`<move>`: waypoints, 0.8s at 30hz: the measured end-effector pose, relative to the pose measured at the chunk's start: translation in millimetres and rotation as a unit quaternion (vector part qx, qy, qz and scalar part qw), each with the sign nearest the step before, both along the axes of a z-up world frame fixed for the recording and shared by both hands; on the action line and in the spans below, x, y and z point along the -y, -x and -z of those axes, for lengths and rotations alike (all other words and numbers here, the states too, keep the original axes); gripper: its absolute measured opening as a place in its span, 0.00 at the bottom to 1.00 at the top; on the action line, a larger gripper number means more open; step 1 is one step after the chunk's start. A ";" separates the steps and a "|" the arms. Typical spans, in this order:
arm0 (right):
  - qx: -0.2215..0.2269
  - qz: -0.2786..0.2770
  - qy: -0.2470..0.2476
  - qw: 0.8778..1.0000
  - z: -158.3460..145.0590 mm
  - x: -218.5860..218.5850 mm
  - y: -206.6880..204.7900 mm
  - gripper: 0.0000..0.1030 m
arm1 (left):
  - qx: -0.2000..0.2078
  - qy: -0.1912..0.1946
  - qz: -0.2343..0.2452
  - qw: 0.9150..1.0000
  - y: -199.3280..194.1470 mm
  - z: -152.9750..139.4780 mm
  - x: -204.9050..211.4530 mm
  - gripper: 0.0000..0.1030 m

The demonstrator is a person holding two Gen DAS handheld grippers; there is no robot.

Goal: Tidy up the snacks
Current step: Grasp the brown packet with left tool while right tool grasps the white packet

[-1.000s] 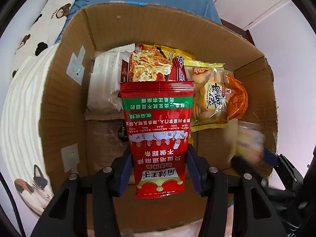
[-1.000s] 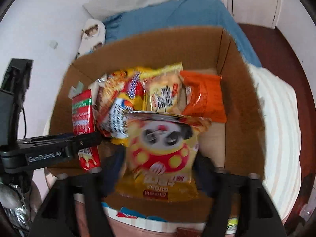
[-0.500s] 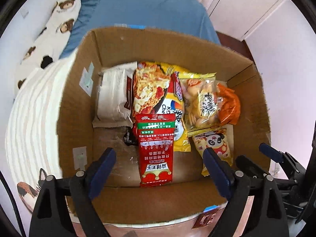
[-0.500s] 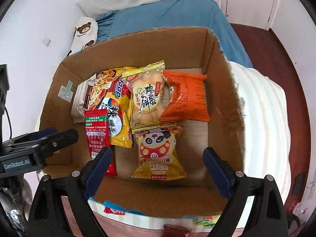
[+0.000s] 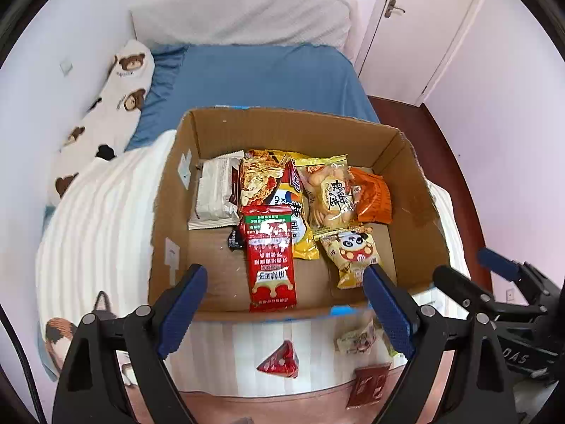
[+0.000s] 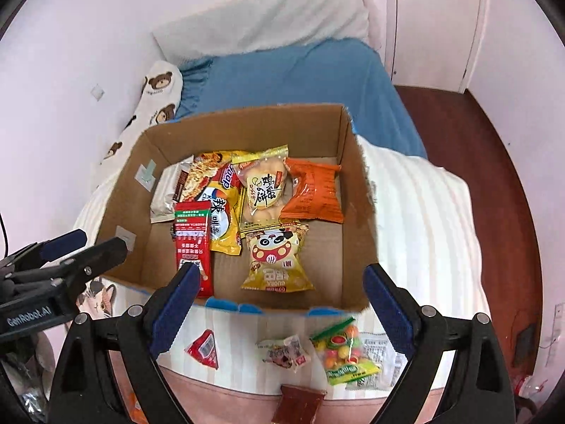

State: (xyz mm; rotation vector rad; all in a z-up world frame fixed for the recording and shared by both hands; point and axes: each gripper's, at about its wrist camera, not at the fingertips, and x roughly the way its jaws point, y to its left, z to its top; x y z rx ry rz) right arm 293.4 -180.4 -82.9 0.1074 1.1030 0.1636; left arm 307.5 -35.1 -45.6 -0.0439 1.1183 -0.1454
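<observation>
Snacks in box: seven packets lie in the box [image 6: 356,212] on the bed; red packet [image 5: 270,258] and panda packet [image 6: 275,258] sit nearest the front wall, the white, noodle, yellow, biscuit and orange ones in a row behind them.
Snacks left: red wedge [image 6: 203,348], small wrapper [image 6: 284,351], candy bag [image 6: 340,351], a clear packet beside it and a brown sachet [image 6: 298,404] lie on the striped cover in front of the box.
Progress: by my count more than half packed; five or so pieces to go.
Left gripper [image 5: 284,312]: jaws spread wide, nothing between them, above the box front.
Right gripper [image 6: 280,312]: spread wide, empty.
Change: a second ago each gripper had its packet between its jaws low inside the box, red in the left, panda in the right; both packets now lie free and both grippers have lifted back.
</observation>
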 end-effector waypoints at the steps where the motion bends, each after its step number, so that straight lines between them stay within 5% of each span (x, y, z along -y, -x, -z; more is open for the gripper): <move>1: 0.004 0.000 0.000 1.000 -3.7 0.6 4.2 0.93 | 0.005 -0.004 0.001 1.000 5.5 -3.3 0.5 0.88; 15: 0.056 0.021 -0.053 0.997 -48.4 23.6 79.8 0.93 | 0.046 0.003 0.002 0.999 76.4 -32.9 4.1 0.88; 19: 0.019 0.048 -0.073 0.996 -21.0 52.1 93.3 0.93 | 0.023 -0.008 0.012 1.000 92.4 -3.9 21.4 0.88; 24: -0.055 0.080 -0.074 0.993 48.5 88.1 96.5 0.93 | -0.033 -0.045 0.026 0.998 96.5 58.4 51.4 0.88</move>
